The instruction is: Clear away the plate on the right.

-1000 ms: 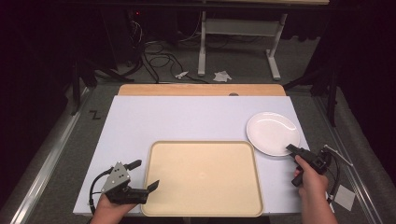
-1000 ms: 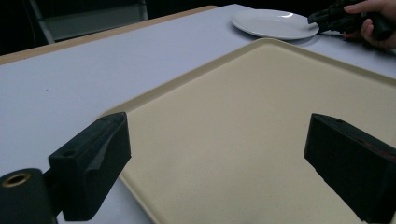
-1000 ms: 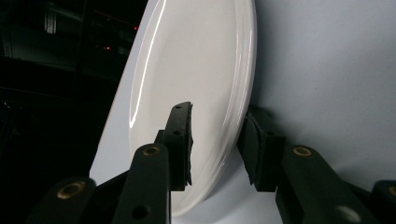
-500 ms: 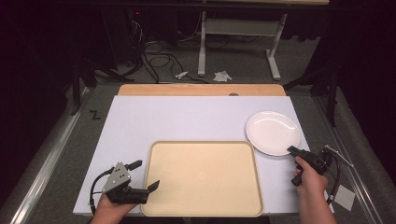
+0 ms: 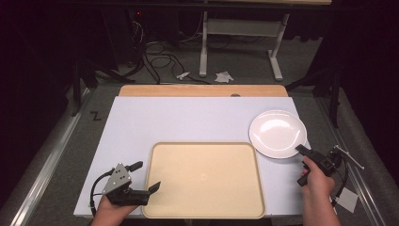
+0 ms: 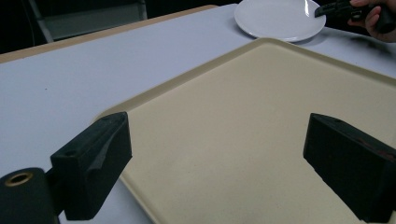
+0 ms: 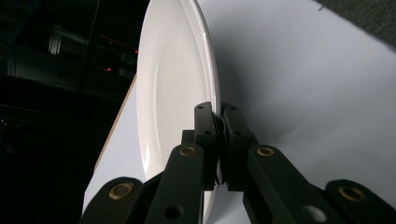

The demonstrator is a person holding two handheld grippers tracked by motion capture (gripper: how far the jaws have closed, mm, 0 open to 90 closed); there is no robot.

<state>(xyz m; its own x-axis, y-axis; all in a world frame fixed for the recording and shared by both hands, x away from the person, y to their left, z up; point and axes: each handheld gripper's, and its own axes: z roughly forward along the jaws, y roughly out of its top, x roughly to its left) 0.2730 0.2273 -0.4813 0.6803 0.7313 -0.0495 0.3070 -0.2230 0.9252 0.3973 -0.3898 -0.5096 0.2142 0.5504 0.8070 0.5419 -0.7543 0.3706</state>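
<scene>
A white plate (image 5: 277,133) lies at the right of the white table, beyond the tray's far right corner. My right gripper (image 5: 301,149) reaches its near right rim. In the right gripper view the jaws (image 7: 219,121) have just been closing and are shut on the plate's (image 7: 173,84) rim, which is pinched between the pads. My left gripper (image 5: 147,175) stands open at the near left corner of the empty beige tray (image 5: 202,145). Its jaws (image 6: 219,154) are wide apart above the tray (image 6: 261,93), with nothing between them. The plate (image 6: 280,18) and right gripper (image 6: 329,8) show far off.
The white tabletop (image 5: 188,120) stretches bare behind the tray, with a wooden strip (image 5: 202,90) along its far edge. Beyond the table are a dark floor, cables and a desk frame (image 5: 240,42). A cable (image 5: 96,186) trails from the left gripper.
The right gripper's tip has drawn together on the plate's rim. The plate, the tray and the left gripper have stayed where they were.
</scene>
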